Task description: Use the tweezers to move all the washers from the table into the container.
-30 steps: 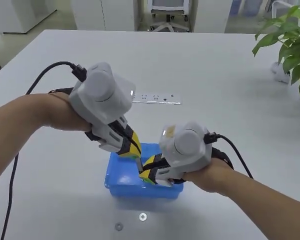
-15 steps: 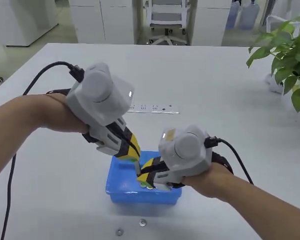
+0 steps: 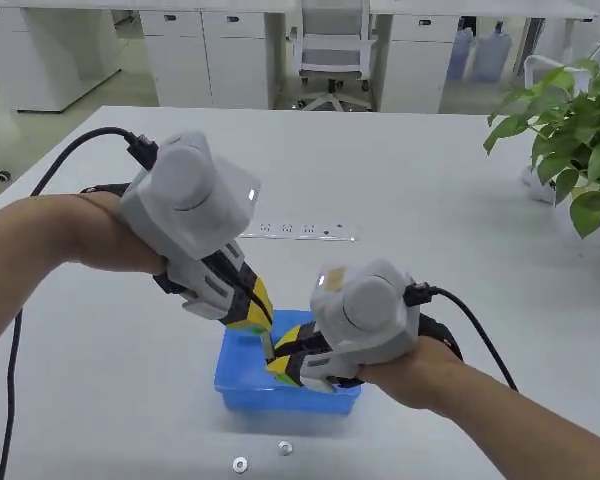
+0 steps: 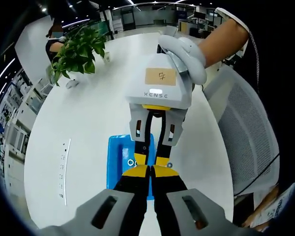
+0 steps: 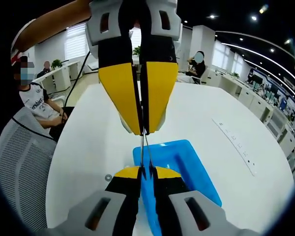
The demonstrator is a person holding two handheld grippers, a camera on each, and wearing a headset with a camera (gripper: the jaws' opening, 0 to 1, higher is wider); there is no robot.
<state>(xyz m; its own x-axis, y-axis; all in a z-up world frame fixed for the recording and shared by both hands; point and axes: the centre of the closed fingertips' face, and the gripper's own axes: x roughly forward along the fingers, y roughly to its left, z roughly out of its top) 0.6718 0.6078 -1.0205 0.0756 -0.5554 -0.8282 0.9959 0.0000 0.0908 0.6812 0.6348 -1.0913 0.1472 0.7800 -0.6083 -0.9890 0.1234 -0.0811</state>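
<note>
Partway, by the look | left claw (image 4: 150,169) and right claw (image 5: 142,173) both clamped on tweezers (image 5: 144,147), tips meeting above blue container (image 3: 242,385) | one washer (image 4: 131,162) seemingly inside | two washers (image 3: 240,464) not yet moved, lying on table (image 3: 460,220) just beside container

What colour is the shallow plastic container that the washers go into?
Bright blue; the shallow plastic container shows best in the right gripper view.
</note>
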